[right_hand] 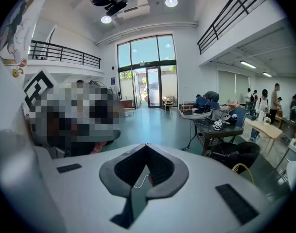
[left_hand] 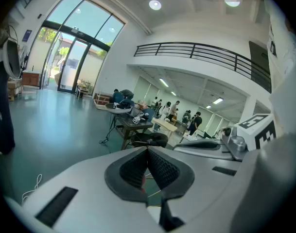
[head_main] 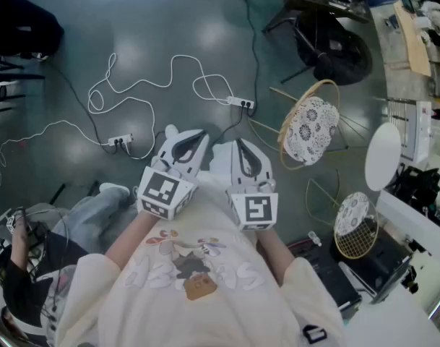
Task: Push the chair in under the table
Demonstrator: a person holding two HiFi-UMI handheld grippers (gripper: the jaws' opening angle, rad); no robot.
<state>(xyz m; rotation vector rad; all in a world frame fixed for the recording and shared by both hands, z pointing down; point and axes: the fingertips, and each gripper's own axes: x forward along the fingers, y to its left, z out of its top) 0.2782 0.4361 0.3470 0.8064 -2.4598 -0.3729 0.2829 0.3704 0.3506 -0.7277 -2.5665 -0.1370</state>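
On floor (head_main: pixel 169 27), overhead only: power strip (head_main: pixel 120 141)

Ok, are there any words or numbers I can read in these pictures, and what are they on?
No text here reads clearly.
Shirt: pale print on the front, too blurred to read.
Left marker cube and right marker cube: black-and-white square patterns, not words.
Blue sign beside the glass doors: too small to read.
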